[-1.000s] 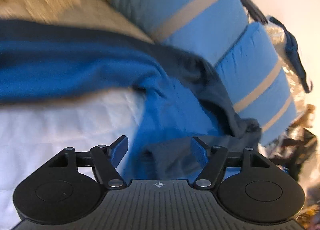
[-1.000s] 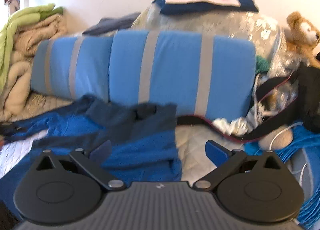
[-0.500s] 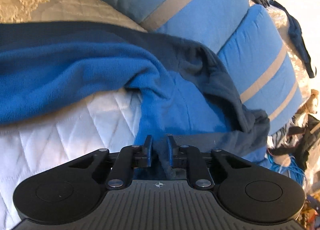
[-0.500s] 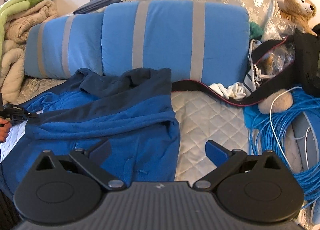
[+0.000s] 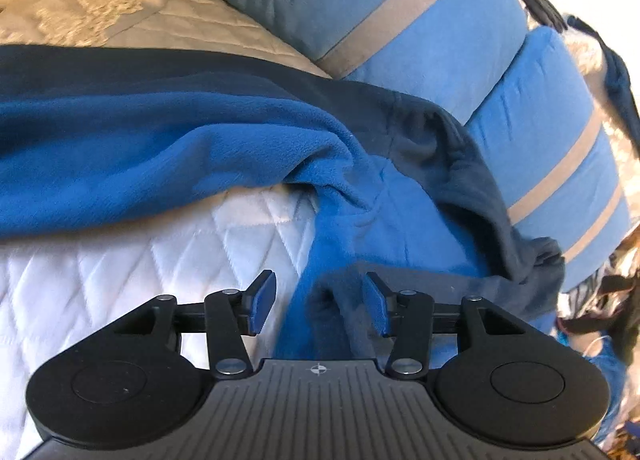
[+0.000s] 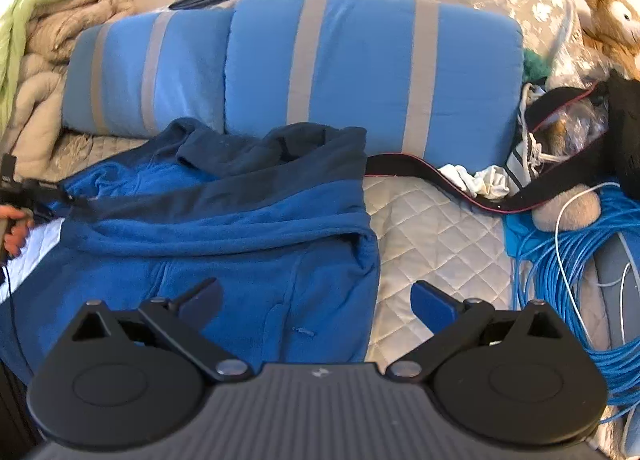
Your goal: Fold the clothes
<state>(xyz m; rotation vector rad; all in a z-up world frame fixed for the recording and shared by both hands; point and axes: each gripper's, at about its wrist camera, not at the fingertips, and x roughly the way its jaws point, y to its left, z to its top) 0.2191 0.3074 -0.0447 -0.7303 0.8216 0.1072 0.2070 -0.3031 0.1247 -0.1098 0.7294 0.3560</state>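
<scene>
Left of the right gripper, the blue fleece jacket ran off the frame's edge, and the person's hand there was mostly cut off.

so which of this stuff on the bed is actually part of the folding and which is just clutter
Part of the job:
- blue fleece jacket
- left gripper, opening, jacket fabric between its pads
- right gripper, open over the jacket

Just lying about:
- striped blue cushions
- teddy bear
- blue cable coil
- black strap

A home bedroom: quilted bed cover, striped blue pillows, teddy bear, piled blankets.
</scene>
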